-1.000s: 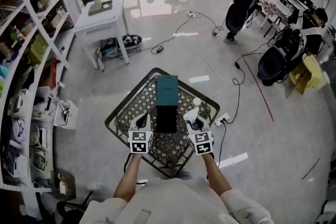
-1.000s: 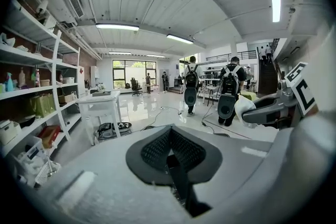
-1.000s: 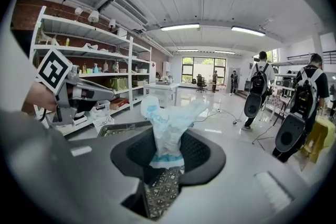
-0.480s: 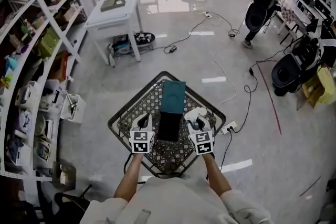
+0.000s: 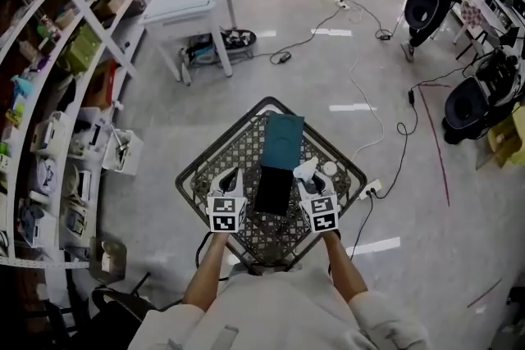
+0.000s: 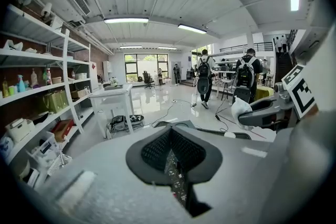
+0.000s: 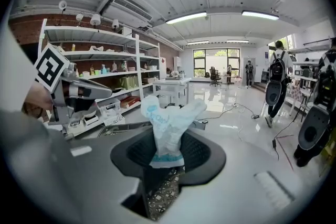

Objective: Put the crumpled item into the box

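Right gripper (image 7: 167, 161) clamped on crumpled plastic wrapper (image 7: 168, 123), just right of open black box (image 5: 275, 189) at lattice table (image 5: 187, 176) centre. Left gripper (image 6: 170, 150) closed, empty. Risk: light wrapper clinging to jaws, dropping outside box.

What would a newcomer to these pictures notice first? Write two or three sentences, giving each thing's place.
The crumpled white and blue plastic bag stands out, pinched in the right gripper and sticking up between its jaws. In front of the person, on a small lattice-top metal table, a dark open box sits between that gripper and the empty left gripper, with a teal lid just beyond it.
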Demonstrator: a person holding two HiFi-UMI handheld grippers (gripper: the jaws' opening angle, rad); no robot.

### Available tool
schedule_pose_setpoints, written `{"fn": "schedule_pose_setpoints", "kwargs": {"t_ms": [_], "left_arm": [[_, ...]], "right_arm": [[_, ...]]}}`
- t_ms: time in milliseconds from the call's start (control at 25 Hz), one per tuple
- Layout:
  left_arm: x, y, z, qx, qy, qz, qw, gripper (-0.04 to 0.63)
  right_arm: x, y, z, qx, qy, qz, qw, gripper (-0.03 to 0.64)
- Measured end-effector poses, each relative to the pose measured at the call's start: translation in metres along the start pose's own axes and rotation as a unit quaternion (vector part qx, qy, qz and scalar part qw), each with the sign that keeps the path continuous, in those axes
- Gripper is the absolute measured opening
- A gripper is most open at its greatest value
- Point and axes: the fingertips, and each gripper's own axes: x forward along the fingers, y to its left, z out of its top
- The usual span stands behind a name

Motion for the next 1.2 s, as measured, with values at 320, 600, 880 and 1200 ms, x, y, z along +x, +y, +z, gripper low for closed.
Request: {"fn": "schedule_pose_setpoints", "kwargs": {"t_ms": [320, 600, 880, 1200], "left_arm": [[0.034, 0.016, -0.023, -0.004, 0.015, -0.049, 0.9987, 0.006], [0.055, 0.023, -0.041, -0.007, 0.034, -0.089, 0.9954, 0.006], [0.067, 0.025, -0.062, -0.010, 0.057, -0.100, 0.9933, 0.006], [0.076, 0.025, -0.091, -0.018, 0.082, -0.102, 0.9912, 0.006]], "right_arm": [[0.030, 0.006, -0.014, -0.002, 0.028, -0.030, 0.999, 0.123], [0.040, 0.014, -0.021, -0.001, 0.049, -0.049, 0.998, 0.123], [0.056, 0.028, -0.052, 0.006, 0.088, -0.032, 0.996, 0.123], [0.071, 0.044, -0.087, 0.015, 0.123, -0.008, 0.992, 0.123]]}}
